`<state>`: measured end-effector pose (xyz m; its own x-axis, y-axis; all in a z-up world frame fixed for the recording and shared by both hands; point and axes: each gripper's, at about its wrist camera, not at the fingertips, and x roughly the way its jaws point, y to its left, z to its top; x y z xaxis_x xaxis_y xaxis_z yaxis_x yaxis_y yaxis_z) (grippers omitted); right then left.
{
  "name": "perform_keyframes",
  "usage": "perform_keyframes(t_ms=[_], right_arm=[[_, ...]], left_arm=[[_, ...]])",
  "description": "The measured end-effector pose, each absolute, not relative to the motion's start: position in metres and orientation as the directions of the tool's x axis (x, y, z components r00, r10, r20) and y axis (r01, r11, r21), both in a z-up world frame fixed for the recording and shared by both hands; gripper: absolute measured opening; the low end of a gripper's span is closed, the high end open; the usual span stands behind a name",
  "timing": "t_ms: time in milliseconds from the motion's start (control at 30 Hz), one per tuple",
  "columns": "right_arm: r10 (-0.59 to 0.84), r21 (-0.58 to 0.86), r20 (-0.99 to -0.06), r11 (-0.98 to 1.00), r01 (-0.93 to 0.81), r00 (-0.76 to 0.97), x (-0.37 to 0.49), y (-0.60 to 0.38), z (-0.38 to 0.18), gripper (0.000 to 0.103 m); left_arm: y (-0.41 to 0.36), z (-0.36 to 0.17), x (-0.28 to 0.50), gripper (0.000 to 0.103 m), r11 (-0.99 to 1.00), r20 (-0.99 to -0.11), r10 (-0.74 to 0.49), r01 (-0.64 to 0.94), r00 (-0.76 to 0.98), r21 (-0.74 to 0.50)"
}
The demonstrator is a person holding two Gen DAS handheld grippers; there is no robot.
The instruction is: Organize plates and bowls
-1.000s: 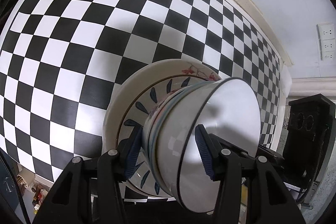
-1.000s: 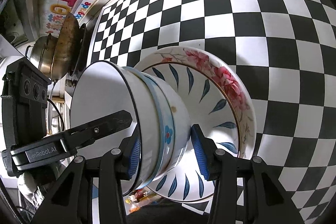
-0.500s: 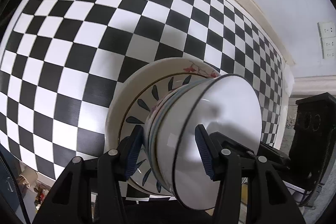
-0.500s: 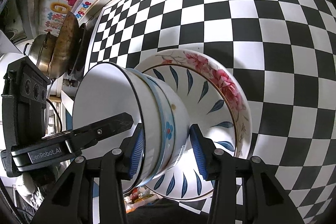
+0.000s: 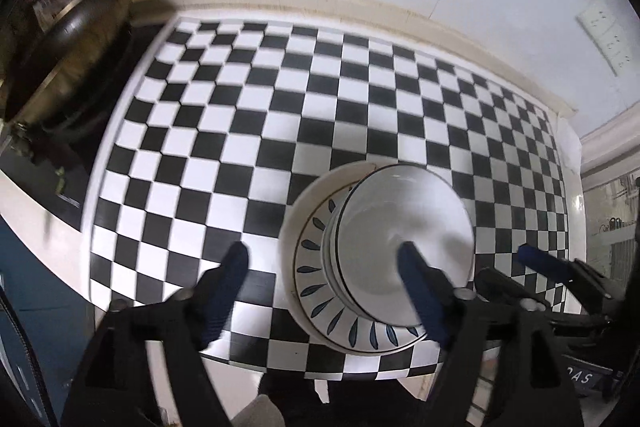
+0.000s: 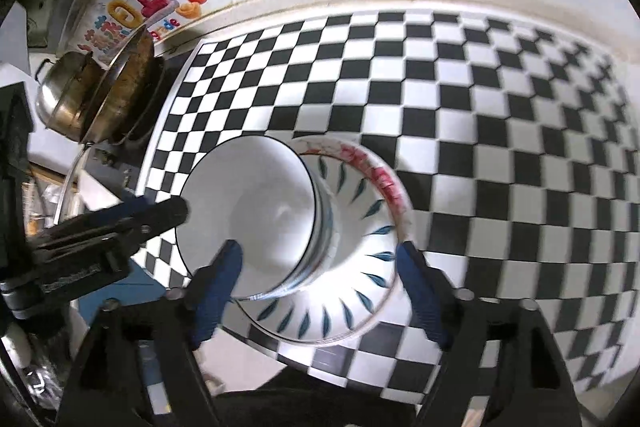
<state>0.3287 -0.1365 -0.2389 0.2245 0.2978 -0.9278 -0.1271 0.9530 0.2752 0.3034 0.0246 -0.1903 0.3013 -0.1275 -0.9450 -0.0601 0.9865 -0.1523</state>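
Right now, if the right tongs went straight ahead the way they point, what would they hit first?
Probably the stacked bowls on the leaf-patterned plate; the right tongs, jaws opening and gripping nothing, straddle them. Depth is unclear, so the plate might come first.

Right gripper [image 6: 320, 269] is opening, jaws wide and clear of the stacked bowls [image 6: 256, 211], which sit in the leaf-patterned plate [image 6: 360, 291] on the checkered mat [image 6: 500, 131]. Left gripper [image 6: 160, 215] pokes in at nine o'clock; a steel pot [image 6: 64, 103] at ten.
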Motion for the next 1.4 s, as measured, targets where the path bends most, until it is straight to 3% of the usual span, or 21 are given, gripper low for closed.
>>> perform_keyframes(t_ms=[67,167,433,933,1400], right_arm=[[0.258,0.233,-0.932,0.964,-0.126,0.256,0.322,-0.137,-0.227,0.086],[0.228,0.202,-0.925,0.973,-0.113,0.305,0.311,-0.138,-0.208,0.087],[0.196,0.179,-0.892,0.981,-0.080,0.408,0.268,-0.134,-0.156,0.088],[0.098,0.094,-0.757,0.995,-0.041,0.646,0.120,-0.126,-0.021,0.091],[0.078,0.051,-0.708,0.997,-0.059,0.702,0.052,-0.120,0.019,0.093]], left_arm=[[0.023,-0.180,0.297,0.092,0.990,-0.936,-0.111,-0.046,0.334,-0.134],[0.024,-0.164,0.286,0.095,0.992,-0.922,-0.100,-0.033,0.374,-0.121],[0.028,-0.124,0.248,0.096,0.990,-0.892,-0.122,-0.006,0.434,-0.139],[0.032,-0.011,0.121,0.096,0.999,-0.772,-0.045,0.020,0.633,-0.042],[0.023,0.012,0.072,0.096,0.998,-0.764,-0.057,0.059,0.643,-0.025]])
